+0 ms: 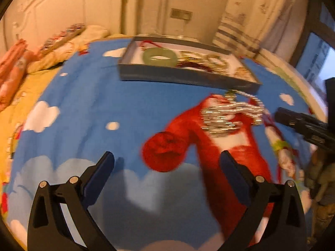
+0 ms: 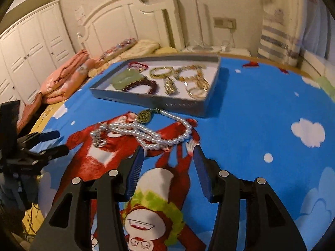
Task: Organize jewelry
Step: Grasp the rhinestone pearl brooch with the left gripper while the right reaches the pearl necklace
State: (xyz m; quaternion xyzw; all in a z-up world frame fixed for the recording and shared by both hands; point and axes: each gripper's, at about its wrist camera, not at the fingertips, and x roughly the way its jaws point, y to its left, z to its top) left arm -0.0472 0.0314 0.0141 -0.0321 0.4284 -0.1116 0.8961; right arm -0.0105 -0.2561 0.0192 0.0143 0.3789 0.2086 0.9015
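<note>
Two tongs (image 1: 167,163) (image 2: 168,152) agape, pearl necklace (image 2: 159,133) loose

No readable text; faint marks on the tray (image 2: 184,104) wall are illegible

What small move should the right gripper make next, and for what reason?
Probably ease the right gripper forward and down onto the pearl necklace. Its jaws stand open and empty just short of the strand, which lies on the bedspread outside the tray.
</note>
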